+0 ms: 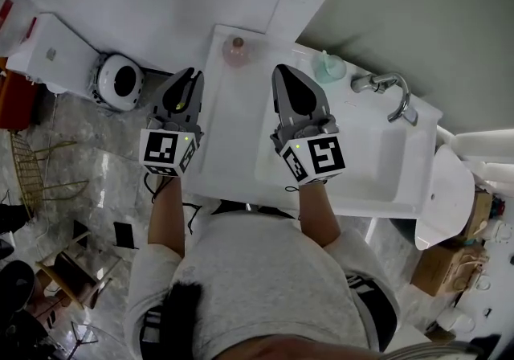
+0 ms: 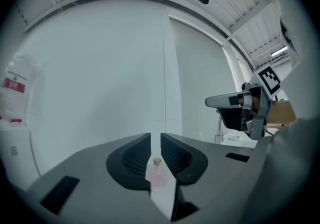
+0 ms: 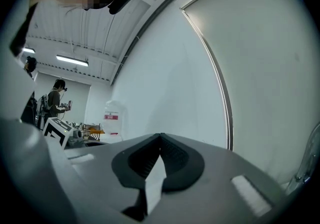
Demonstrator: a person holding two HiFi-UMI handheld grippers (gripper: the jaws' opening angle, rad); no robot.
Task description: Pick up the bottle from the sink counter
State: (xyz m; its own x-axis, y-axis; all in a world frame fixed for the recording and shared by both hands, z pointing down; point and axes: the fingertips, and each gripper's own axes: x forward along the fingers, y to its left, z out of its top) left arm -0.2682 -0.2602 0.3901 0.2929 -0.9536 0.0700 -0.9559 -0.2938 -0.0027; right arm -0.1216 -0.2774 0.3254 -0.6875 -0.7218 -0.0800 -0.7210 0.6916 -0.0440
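A small pink bottle (image 1: 237, 51) with a round cap stands upright at the far left corner of the white sink counter (image 1: 233, 141). My left gripper (image 1: 193, 74) hovers over the counter's left edge, short of the bottle. In the left gripper view the jaws (image 2: 155, 140) stand a narrow slit apart, and the pink bottle (image 2: 158, 171) shows far off through the gap, touching nothing. My right gripper (image 1: 283, 72) hangs above the counter beside the basin, to the right of the bottle. Its tips (image 3: 160, 136) meet with nothing between them. It also shows in the left gripper view, right gripper (image 2: 234, 100).
A teal soap bottle (image 1: 328, 67) and a chrome faucet (image 1: 391, 92) stand behind the basin (image 1: 345, 161). A toilet (image 1: 446, 198) is at the right, a round white device (image 1: 120, 81) on the floor at the left. A water jug (image 3: 112, 115) and a person (image 3: 56, 99) are farther off.
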